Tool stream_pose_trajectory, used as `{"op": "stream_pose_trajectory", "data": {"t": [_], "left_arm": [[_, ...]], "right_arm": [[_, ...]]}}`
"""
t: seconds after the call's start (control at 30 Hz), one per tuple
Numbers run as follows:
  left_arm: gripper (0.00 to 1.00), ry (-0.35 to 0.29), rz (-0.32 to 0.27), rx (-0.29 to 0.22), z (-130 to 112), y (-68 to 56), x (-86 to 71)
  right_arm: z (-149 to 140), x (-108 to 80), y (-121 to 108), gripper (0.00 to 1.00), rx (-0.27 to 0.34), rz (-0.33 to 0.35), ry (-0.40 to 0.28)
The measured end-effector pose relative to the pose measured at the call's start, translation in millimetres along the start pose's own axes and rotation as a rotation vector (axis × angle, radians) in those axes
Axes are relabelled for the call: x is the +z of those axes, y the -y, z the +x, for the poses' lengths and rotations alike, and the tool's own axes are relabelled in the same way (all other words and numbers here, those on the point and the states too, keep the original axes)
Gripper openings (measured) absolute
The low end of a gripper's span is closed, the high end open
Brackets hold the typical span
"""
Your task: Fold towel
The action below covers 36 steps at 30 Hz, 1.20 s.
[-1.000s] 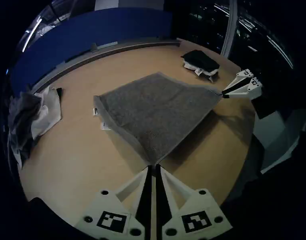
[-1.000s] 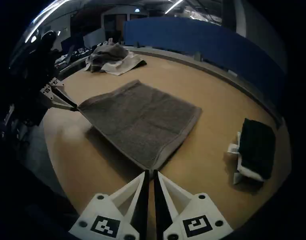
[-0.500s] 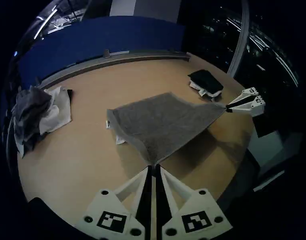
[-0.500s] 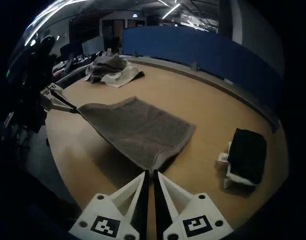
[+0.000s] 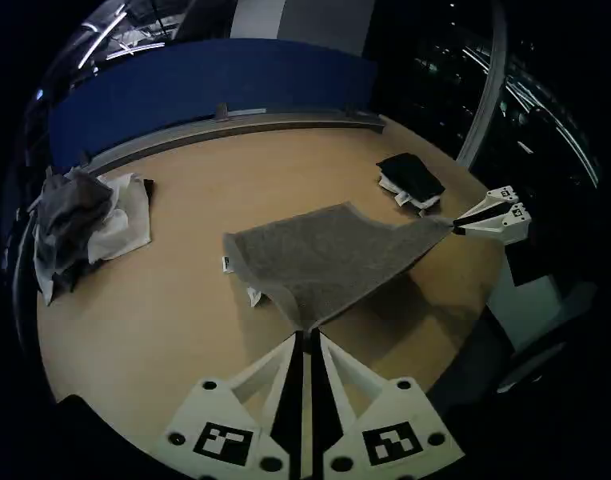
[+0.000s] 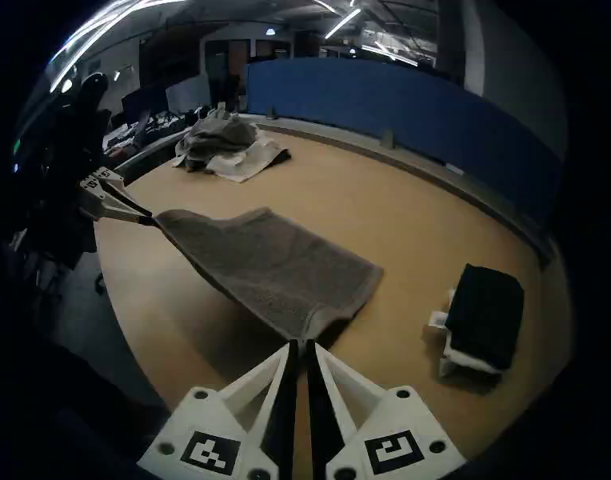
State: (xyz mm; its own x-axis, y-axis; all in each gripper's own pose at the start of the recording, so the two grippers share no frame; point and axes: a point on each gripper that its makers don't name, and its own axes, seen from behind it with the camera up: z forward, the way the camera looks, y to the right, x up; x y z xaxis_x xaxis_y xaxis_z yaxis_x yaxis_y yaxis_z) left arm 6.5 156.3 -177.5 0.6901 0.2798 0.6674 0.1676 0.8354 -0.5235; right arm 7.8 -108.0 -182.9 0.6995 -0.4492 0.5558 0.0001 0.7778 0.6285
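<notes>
The left gripper (image 5: 307, 336) is clenched on one near corner of the grey towel (image 5: 329, 256), its fingers pressed together on the cloth. The right gripper (image 6: 301, 346) is clamped the same way on the other near corner. Between them the towel's near edge hangs stretched above the wooden counter (image 5: 145, 320), while its far edge rests on the counter. Beyond lie a folded black stack (image 6: 483, 316) to one side, a heap of crumpled cloths (image 5: 81, 220) to the other, and a blue partition (image 5: 209, 80) along the counter's far rim.
</notes>
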Motion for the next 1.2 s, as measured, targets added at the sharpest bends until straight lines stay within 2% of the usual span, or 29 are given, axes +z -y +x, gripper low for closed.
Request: {"op": "stream_pose_trajectory", "data": {"t": [0.4,0.6,0.97,1.2], "left_arm": [[0.06,0.026,-0.001,-0.012,-6,1.5,6.7],[0.06,0.035,0.000,-0.027,0,5.4,9.6],[0.06,0.041,0.009,-0.025,13,18.3,27.5],[0.06,0.029,0.014,-0.044,28,27.4,42.0]], "right_arm": [[-4,5.0,1,0.07,0.014,0.001,0.025],[-3,8.0,-2,0.07,0.022,0.004,0.040],[-1,22.7,-13,0.07,0.035,0.005,0.077],[4,35.1,-24,0.07,0.059,-0.002,0.087]]}}
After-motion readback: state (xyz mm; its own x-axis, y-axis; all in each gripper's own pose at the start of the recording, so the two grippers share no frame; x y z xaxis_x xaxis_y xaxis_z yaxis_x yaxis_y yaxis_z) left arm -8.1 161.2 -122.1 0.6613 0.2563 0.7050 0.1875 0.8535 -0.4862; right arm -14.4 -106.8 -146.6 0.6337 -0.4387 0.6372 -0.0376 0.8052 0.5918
